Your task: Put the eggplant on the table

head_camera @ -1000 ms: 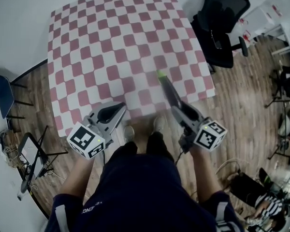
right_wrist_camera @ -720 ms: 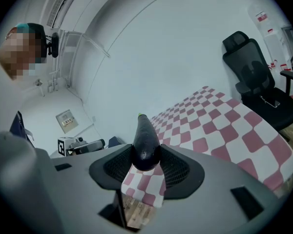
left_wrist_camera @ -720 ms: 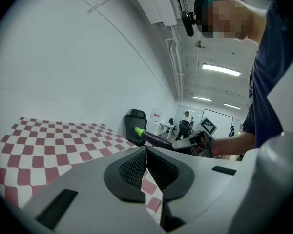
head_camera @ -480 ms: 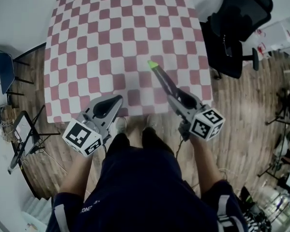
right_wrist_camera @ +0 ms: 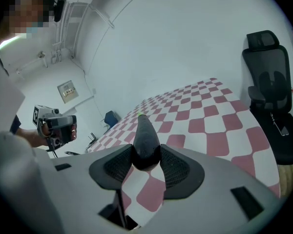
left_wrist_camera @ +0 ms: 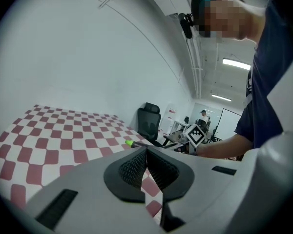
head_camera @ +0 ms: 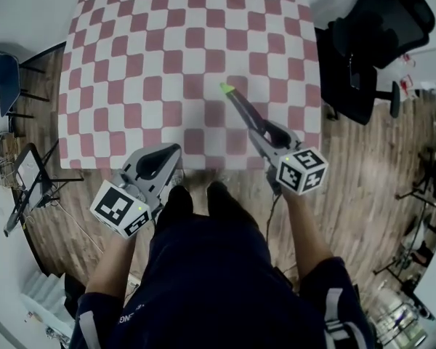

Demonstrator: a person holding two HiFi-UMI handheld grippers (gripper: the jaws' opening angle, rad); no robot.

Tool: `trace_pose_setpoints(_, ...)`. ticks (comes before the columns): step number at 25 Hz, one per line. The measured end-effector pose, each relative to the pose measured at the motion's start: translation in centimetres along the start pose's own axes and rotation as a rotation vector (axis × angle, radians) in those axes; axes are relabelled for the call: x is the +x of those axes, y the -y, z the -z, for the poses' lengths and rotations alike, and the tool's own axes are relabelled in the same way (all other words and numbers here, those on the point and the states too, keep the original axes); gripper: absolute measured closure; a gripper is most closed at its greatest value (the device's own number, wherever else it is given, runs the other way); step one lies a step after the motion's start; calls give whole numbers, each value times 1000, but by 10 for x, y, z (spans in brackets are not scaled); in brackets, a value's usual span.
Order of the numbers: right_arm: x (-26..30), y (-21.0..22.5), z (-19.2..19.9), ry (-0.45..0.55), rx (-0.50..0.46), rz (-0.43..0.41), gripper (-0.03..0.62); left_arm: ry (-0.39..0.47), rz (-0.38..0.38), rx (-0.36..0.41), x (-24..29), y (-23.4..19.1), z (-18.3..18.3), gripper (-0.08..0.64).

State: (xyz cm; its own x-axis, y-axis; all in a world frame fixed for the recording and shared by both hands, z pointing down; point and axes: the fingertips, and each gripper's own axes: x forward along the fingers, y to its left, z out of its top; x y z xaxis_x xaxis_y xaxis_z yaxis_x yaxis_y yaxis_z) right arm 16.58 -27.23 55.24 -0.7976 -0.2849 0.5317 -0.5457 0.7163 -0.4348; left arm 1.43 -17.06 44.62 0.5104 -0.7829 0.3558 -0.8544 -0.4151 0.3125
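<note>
A long dark eggplant [head_camera: 241,107] with a green stem tip sticks out of my right gripper [head_camera: 263,132], which is shut on its thick end. It hangs over the near part of the table [head_camera: 131,64] with the red-and-white checked cloth, stem pointing away from me. In the right gripper view the eggplant [right_wrist_camera: 146,141] sits squeezed between both pads. My left gripper [head_camera: 163,160] is at the table's near edge, shut with nothing in it; in its own view the left gripper [left_wrist_camera: 146,168] has its pads touching.
A black office chair [head_camera: 370,42] stands right of the table. A blue chair [head_camera: 1,67] and a folded stand [head_camera: 29,187] are on the wooden floor at the left. The person's feet [head_camera: 196,198] are at the table's near edge.
The right gripper has carried the eggplant forward and down over the table. The left gripper has shifted a little toward the table edge. The head view now looks more squarely down at the table.
</note>
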Motion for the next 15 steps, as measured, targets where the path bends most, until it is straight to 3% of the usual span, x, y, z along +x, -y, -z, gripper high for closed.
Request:
trace_pose_setpoints(7, 34, 19, 26, -97, -92, 37, 400, -25, -25, -28, 1, -8, 11, 534)
trace_pose_setpoints(15, 61, 36, 53, -166, -103, 73, 400, -47, -35, -57, 2, -16, 25, 534)
